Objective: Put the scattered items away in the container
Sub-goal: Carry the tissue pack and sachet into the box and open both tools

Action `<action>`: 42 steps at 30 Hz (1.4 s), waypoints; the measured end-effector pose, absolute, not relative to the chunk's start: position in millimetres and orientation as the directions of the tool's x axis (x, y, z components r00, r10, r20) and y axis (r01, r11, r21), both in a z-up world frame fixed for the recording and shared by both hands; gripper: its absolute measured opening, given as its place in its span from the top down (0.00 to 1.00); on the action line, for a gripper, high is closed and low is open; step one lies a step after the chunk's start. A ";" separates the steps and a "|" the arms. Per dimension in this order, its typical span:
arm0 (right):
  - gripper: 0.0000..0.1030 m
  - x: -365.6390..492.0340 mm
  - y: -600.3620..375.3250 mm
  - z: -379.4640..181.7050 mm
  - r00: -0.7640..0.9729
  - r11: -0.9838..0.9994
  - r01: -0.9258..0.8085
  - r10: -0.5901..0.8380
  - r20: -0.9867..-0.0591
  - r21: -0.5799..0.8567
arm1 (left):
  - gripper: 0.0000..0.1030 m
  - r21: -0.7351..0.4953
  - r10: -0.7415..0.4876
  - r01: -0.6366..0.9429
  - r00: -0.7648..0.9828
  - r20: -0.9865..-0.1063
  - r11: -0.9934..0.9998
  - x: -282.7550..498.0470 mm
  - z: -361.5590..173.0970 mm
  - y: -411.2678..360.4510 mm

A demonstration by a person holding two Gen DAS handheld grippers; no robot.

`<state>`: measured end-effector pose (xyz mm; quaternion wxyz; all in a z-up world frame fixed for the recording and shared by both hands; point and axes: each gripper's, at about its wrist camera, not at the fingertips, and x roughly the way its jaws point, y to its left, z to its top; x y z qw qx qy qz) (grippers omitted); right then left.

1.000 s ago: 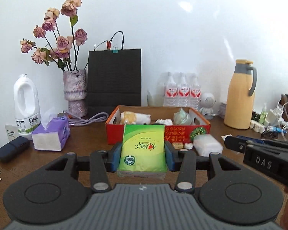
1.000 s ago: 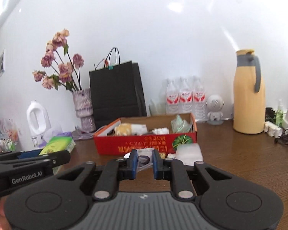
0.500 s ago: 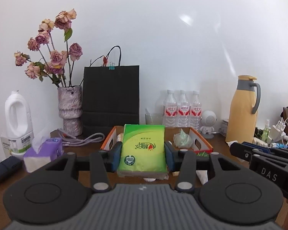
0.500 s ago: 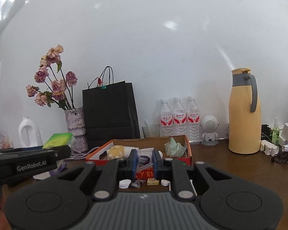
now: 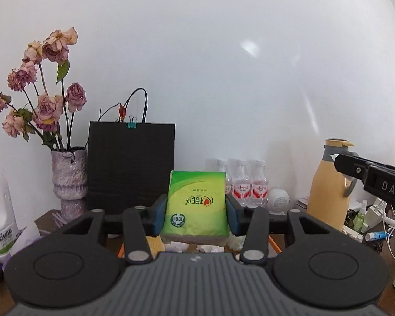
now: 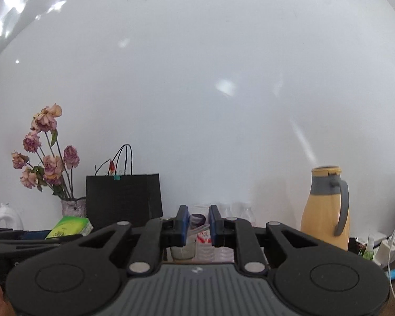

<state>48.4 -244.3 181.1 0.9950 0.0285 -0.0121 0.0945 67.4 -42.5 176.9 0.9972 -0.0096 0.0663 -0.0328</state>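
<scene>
Your left tongs [image 5: 196, 214] pinch the green tissue pack [image 5: 196, 208] between their blue pads, its printed face toward the camera, lifted clear of the tabletop. Your right tongs [image 6: 196, 225] are pressed nearly together on something small and thin — a dark ring-shaped bit and a clear strip show in the narrow gap, but you cannot make out what the thing is.

By my reading the task is mid-way: two items are in the air and neither is set down yet. Below the pack in the left wrist view, thin orange edges of the container [image 5: 273, 243] peek out, with crumpled white bits [image 5: 210, 248] near the pack's lower edge; these suggest the pack hangs over or just before the box, and that some things already lie inside. Both loads remain to be lowered and released.

Much is hidden. The tongs' own bodies cover nearly all of the container and the tabletop in front of it, so you cannot tell how full it is or whether any scattered items are left. The right wrist view looks mostly at the white wall and does not show the box at all. Behind stand the black paper bag [image 5: 131, 166], the vase of dried roses [image 5: 69, 176], the water bottles [image 5: 241, 184] and the yellow thermos [image 5: 329, 184], all apart from the work.
</scene>
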 end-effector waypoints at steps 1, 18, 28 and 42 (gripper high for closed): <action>0.85 54.8 -244.2 187.7 0.981 0.980 -0.192 0.190 0.039 0.051 | 0.55 -0.016 -0.082 0.081 0.989 -0.121 0.997 76.0 182.9 -41.3; 0.85 352.1 -203.2 97.7 0.526 0.961 -0.258 0.227 -0.819 0.101 | 0.55 -0.117 -0.122 0.046 0.582 -0.804 0.992 375.7 85.8 -2.7; 0.76 395.5 -190.4 34.7 0.490 0.979 -0.174 0.177 -0.854 0.103 | 0.46 -0.083 -0.128 0.103 0.577 -0.807 0.991 389.6 67.4 -17.9; 0.48 343.9 -217.8 134.3 0.500 0.981 -0.130 0.190 -0.845 0.144 | 0.18 -0.005 0.002 -0.011 0.511 -0.860 1.000 327.8 142.9 1.6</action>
